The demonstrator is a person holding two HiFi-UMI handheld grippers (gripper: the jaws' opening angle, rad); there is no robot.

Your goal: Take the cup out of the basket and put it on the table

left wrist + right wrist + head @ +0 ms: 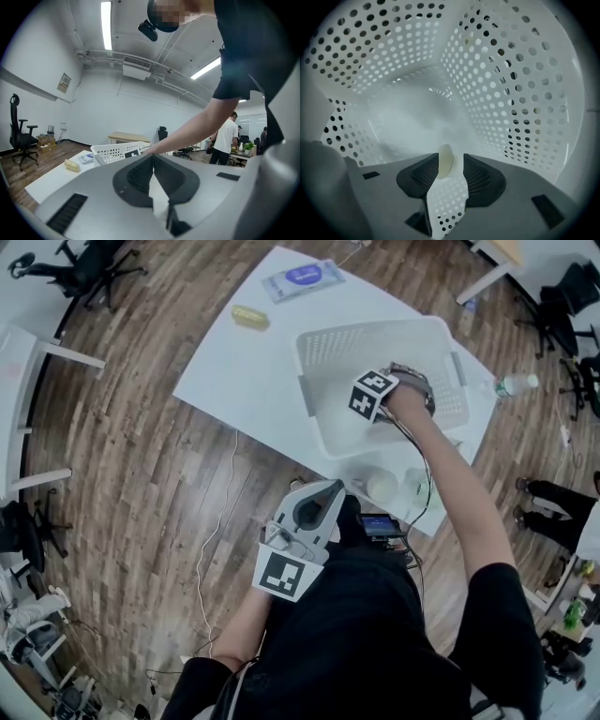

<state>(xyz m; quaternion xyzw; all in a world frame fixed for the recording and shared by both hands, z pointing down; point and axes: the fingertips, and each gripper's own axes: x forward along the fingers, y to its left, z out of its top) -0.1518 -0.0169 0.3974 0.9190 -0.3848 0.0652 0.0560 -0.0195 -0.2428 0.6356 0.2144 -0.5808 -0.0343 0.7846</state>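
Right gripper (452, 163) is down inside the white perforated plastic basket (328, 351), upper right of centre in head view. Its jaws stand half apart around the thin edge of a pale cream cup (446, 160). The edge sits against the pad at picture left with a gap at the other pad, so it's not pinched yet; cup is inside the basket. Likely risks: closing on only that thin edge gives a shallow pinch, so the cup slips or tips when lifted. Jaws or cup could also snag the holed wall and drag the light basket across the white bench (234, 381). Left gripper (153, 158) is clenched, empty, at lower centre of head view, not steadying the basket.
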